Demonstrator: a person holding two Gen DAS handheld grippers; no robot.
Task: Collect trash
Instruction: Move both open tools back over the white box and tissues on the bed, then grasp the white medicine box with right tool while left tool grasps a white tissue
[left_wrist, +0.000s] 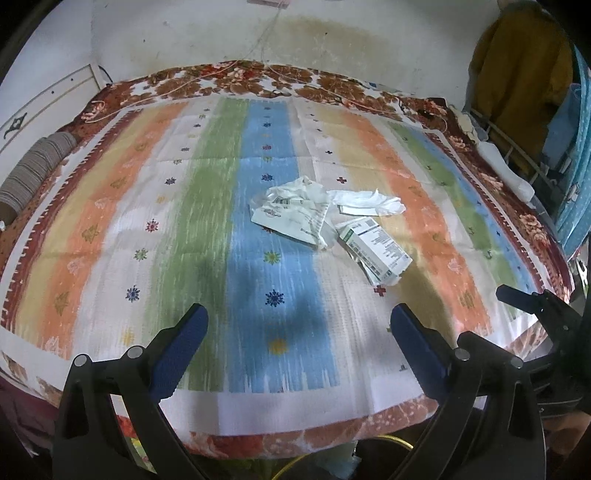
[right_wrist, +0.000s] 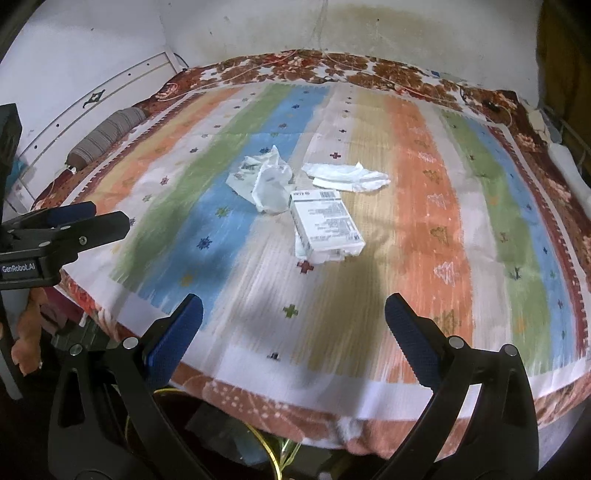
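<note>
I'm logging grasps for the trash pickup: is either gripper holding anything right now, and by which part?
Nothing is held. The left gripper and right gripper are both open and empty, short of the crumpled wrappers and small box on the bedspread.

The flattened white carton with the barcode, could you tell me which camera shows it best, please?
The right wrist view: the carton sits near the frame's middle, its printed face turned squarely to the camera, barcode visible. The left wrist view shows it too, but off to the right, slanted and blurrier.

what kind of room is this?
Likely a bedroom: a bed under a striped bedspread, a bolster pillow against the headboard, and clothes hanging beside it.
</note>
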